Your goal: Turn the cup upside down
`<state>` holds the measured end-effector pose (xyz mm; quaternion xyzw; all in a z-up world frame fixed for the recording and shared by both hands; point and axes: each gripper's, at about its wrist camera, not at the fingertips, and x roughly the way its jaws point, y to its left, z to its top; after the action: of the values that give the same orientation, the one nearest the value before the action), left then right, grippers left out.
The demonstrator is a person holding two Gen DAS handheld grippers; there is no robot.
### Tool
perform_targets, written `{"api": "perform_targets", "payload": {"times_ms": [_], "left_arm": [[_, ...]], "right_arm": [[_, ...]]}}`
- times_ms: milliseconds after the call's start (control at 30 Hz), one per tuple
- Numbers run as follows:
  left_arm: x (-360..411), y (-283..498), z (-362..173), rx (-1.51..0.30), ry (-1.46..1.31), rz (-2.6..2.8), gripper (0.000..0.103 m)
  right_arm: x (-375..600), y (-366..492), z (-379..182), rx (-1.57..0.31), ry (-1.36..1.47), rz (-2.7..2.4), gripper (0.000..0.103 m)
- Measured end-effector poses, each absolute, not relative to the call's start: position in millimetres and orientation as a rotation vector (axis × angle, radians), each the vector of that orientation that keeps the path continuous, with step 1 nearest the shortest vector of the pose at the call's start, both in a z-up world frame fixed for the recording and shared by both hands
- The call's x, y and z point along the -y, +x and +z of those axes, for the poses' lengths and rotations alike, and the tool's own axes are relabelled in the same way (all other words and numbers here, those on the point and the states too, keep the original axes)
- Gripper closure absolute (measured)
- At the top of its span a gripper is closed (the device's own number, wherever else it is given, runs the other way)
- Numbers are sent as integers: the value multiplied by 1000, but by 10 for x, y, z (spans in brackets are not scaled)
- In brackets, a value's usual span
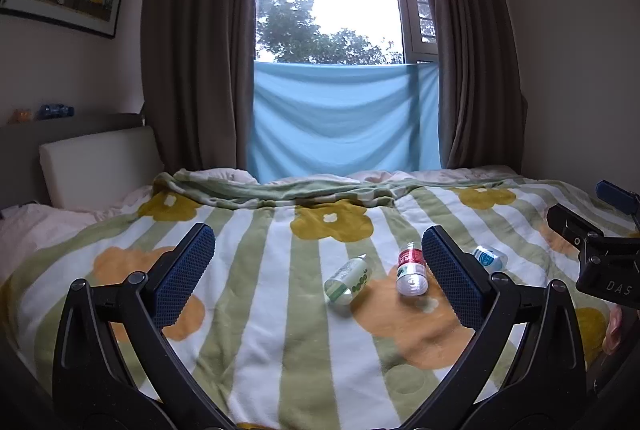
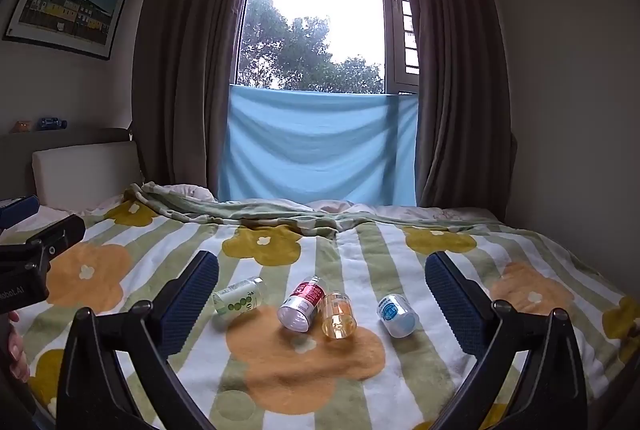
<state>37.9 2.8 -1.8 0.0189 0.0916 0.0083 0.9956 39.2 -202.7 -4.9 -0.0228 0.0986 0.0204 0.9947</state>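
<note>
a green-and-white striped blanket with orange flowers [image 2: 360, 254] covers the bed. both the left gripper [image 1: 318, 270] and right gripper [image 2: 322, 298] hover with jaws wide apart, holding nothing. four small clear plastic cups lie tipped in a row on the near blanket: green-labelled [image 2: 239, 297] leftmost, red-labelled [image 2: 301, 304], orange-tinted [image 2: 339, 315], blue-labelled [image 2: 396, 315] rightmost.

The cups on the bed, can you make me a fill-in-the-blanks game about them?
1. The right wrist view shows ____ small cups lying on the blanket.
2. The red cup touches the ____ cup.
3. The left gripper and right gripper both have their jaws ____.
4. The cloth under the window is ____.

Missing words: four; orange; open; blue
</note>
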Motion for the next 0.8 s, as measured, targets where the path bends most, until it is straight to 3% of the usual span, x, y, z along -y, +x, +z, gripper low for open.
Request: {"api": "perform_targets", "payload": {"times_ms": [800], "left_arm": [[-114,358,-36,-171,15,44,0]], "right_arm": [[2031,475,-8,-214,-34,47,0]]}}
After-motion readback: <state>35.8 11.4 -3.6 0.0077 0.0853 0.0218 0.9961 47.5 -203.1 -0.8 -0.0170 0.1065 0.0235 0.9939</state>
